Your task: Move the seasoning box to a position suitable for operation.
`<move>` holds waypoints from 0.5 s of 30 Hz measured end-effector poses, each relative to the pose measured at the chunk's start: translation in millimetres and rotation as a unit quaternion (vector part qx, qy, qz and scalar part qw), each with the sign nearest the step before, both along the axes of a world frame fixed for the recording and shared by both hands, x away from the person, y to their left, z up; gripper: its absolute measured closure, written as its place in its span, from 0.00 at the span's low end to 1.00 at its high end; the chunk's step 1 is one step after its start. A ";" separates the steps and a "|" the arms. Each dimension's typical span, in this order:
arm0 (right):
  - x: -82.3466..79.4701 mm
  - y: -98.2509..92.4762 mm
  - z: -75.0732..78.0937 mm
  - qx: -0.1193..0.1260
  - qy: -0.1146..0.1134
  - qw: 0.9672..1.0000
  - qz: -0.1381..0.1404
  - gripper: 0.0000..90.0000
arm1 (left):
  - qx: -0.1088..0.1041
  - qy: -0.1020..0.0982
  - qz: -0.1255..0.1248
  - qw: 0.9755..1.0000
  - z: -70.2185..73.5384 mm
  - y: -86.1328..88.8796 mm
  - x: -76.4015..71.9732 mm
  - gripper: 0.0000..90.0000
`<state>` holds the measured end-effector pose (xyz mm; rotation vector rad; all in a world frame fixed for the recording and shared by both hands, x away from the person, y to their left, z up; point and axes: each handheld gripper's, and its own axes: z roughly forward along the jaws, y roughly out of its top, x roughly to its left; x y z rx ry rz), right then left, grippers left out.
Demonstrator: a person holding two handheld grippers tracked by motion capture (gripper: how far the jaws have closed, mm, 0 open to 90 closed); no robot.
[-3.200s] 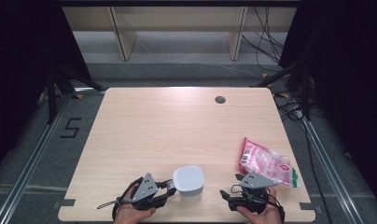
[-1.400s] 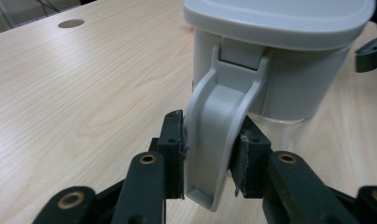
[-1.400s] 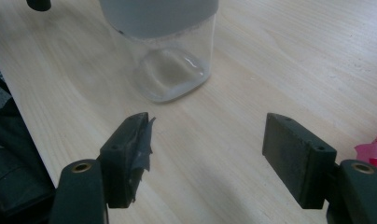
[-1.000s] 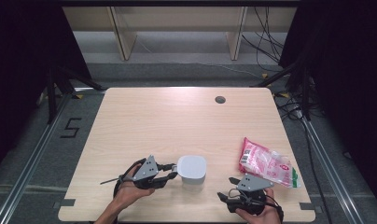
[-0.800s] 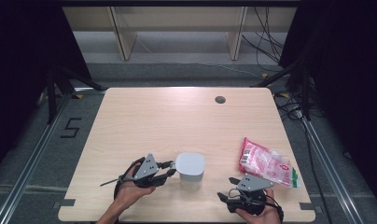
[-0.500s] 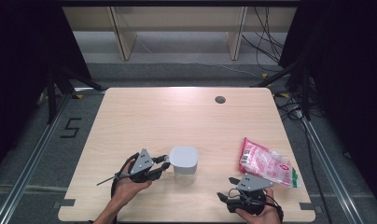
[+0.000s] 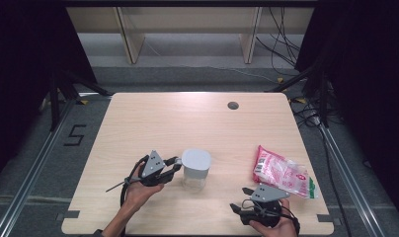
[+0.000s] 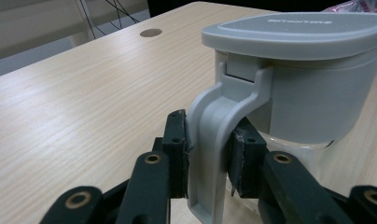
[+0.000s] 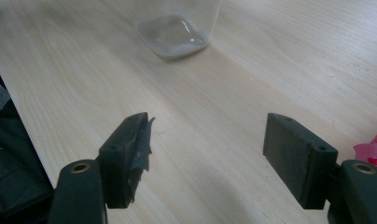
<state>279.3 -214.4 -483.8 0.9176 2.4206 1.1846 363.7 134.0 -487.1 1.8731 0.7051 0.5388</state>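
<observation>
Left claw (image 8: 209, 154) pinches the grey handle (image 8: 210, 140) of the jug (image 7: 195, 170), which stands near the front of the desk (image 7: 187, 123). Right claw (image 9: 207, 158) is wide open with nothing in it, near a pink bag (image 7: 284, 173).

From my side, a black figure 5 (image 7: 75, 135) is marked on the grey floor just left of the table (image 7: 197, 113). On the grey lid (image 8: 294, 28) of the container, along the edge farthest from me, runs a line of raised lettering too small for me to read. The pink packet (image 7: 282, 173) to the right of that container carries print, likewise unreadable.
</observation>
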 end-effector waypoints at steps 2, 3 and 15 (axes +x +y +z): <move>-0.2 0.0 0.2 -0.002 -0.005 1.000 -0.003 0.36 | -0.002 0.002 0.001 1.000 -0.9 0.6 -1.4 0.79; 0.4 0.0 0.0 -0.004 -0.008 1.000 0.000 0.36 | -0.004 0.002 0.008 1.000 -1.7 -0.4 -2.7 0.79; -0.4 1.0 0.3 0.001 0.004 1.000 0.000 0.36 | 0.004 0.009 -0.012 1.000 -11.5 -23.8 0.2 0.79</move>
